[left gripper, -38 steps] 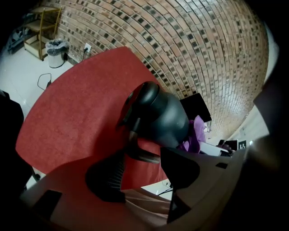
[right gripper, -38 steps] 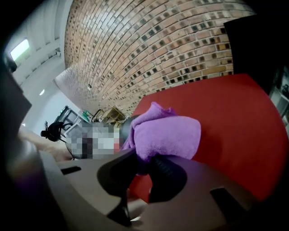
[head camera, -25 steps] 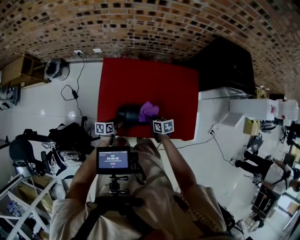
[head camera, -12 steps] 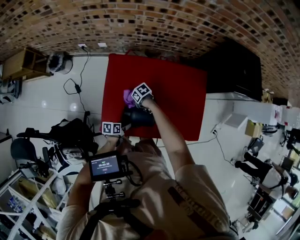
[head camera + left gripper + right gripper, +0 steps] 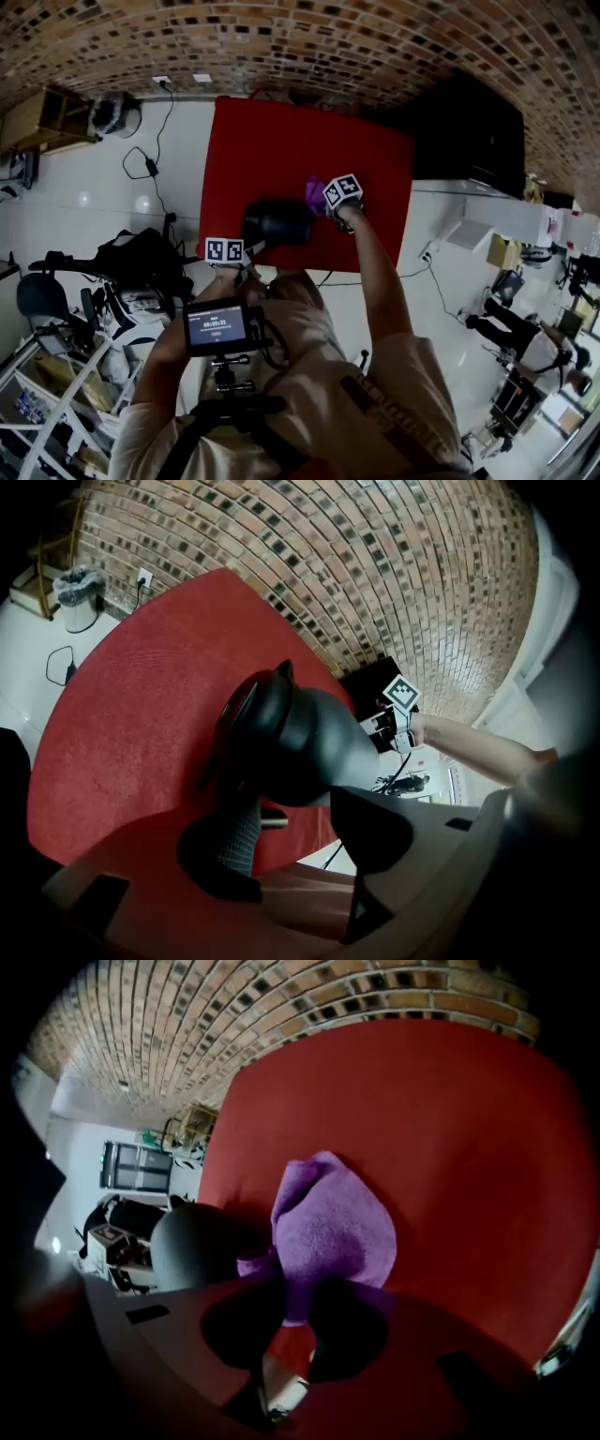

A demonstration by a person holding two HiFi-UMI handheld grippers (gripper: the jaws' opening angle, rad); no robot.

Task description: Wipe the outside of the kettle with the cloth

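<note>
The small screen (image 5: 216, 326) at the person's chest shows a row of digits, too small to read. Nothing else is legible.

Dim indoor light, strong fisheye bending, dark vignetted corners.

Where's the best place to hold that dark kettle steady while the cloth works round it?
Take the dark rounded kettle by its handle, coming in from the red table's near edge. The handle sticks out toward that edge and is slim enough for jaws; the body is wide, smooth and rounded.
</note>
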